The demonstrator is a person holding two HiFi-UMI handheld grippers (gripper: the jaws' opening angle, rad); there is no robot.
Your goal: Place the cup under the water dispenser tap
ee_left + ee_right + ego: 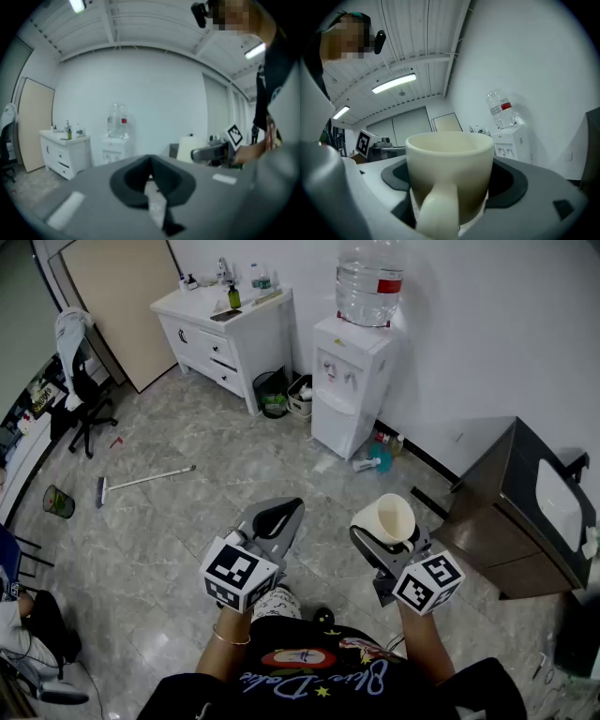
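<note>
Nearest, well short of the water dispenser [349, 381]: right gripper [386, 526] clamped wide on the sides of the cream cup [392, 515], upright, handle toward the person. Alongside, also well short of the dispenser, left gripper [279, 514] with jaws clenched tip to tip on nothing. Farthest, on top of the dispenser a clear bottle [368, 282], and left of it against the wall a white cabinet [225, 334].

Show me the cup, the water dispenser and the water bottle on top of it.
cup [473, 178]: right gripper view, front wall beside the handle.
water dispenser [345, 395]: head view, white front panel.
water bottle [387, 283]: head view, red label.
</note>
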